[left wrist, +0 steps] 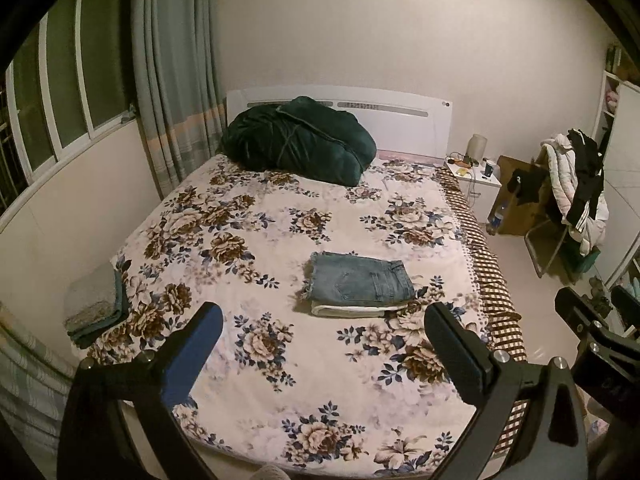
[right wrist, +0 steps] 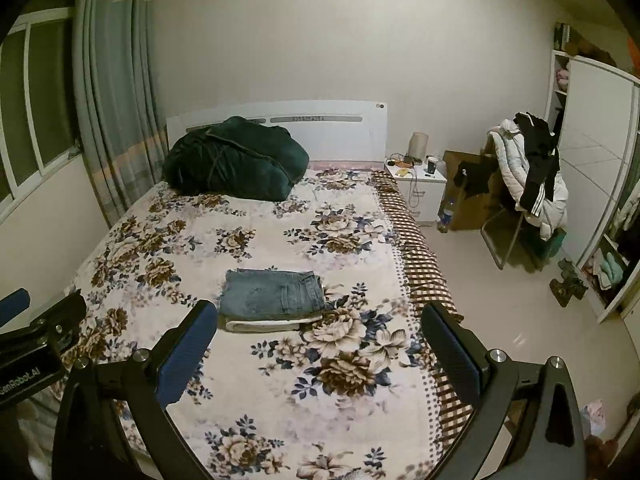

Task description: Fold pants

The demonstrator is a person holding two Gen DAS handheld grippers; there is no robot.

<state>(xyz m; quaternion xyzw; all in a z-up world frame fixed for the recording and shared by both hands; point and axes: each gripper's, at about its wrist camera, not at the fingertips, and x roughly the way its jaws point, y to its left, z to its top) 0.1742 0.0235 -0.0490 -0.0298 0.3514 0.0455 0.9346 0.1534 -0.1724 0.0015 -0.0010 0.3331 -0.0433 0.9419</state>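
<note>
Left wrist view showed the left hand-held gripper [left wrist: 322, 330] held above the foot of the bed, its two black fingers spread wide apart and holding nothing. The folded blue denim pants [left wrist: 358, 282] lay in a neat rectangle on the white floral bedspread [left wrist: 256, 216], right of the bed's middle, with a pale inner layer showing along the near edge. In the right wrist view the right hand-held gripper [right wrist: 318, 328] was likewise spread wide and empty, above the near end of the bed, the pants [right wrist: 274, 294] lying just beyond its left finger. The other gripper's body at that view's left edge carried white lettering, readable in part as "enRobot.AI". A dark green bundled quilt [left wrist: 298, 140] rested against the white headboard [left wrist: 400, 120].
</note>
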